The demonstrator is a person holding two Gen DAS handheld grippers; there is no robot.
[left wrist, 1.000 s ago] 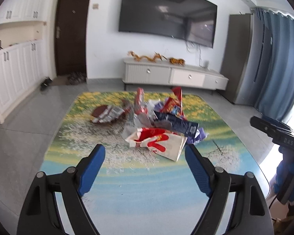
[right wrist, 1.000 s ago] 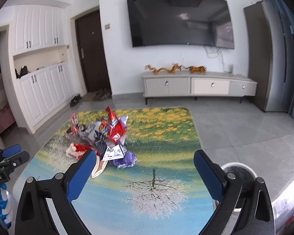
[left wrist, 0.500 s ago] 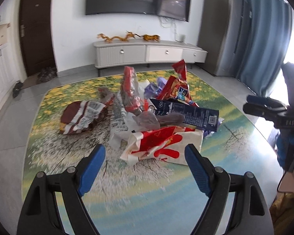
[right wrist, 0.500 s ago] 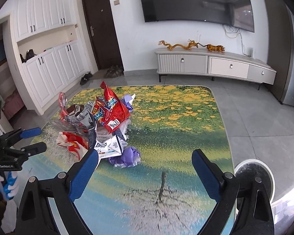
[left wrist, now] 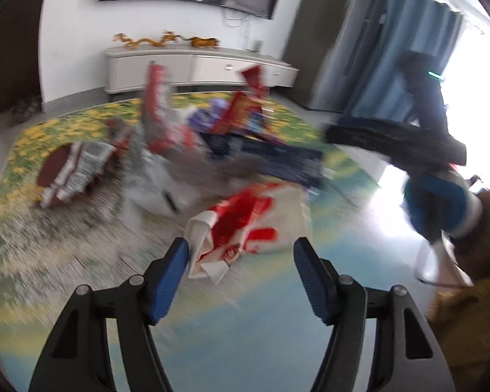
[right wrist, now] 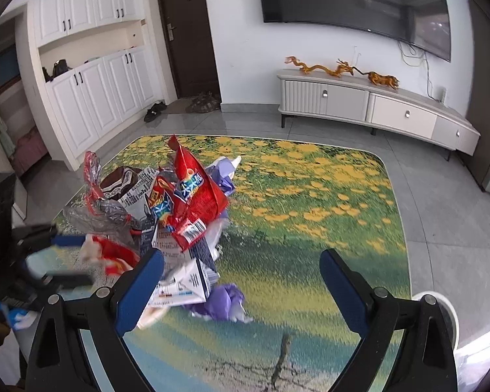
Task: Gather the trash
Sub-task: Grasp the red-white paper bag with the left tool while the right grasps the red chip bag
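Observation:
A pile of trash (right wrist: 179, 202) lies on the table: a red chip bag (right wrist: 196, 196), a brown-and-white wrapper (left wrist: 68, 173), a dark blue box (left wrist: 277, 160), a white carton (right wrist: 183, 284) and a purple wrapper (right wrist: 222, 300). My left gripper (left wrist: 241, 254) is closing around the near end of a red-and-white paper bag (left wrist: 245, 225). Its left finger is at the bag's edge and the right pad stands apart. My right gripper (right wrist: 241, 264) is open above the purple wrapper, with its left finger beside the carton.
The table (right wrist: 326, 202) has a landscape-print top and rounded corners. A round white object (right wrist: 441, 310) stands on the floor past its right edge. Behind are a low TV cabinet (right wrist: 375, 104), white cupboards (right wrist: 91, 98) and a blue curtain (left wrist: 398, 58).
My left gripper has dropped closer to the red-and-white bag and its jaws have narrowed. My right gripper has moved in towards the pile, now just over the purple wrapper.

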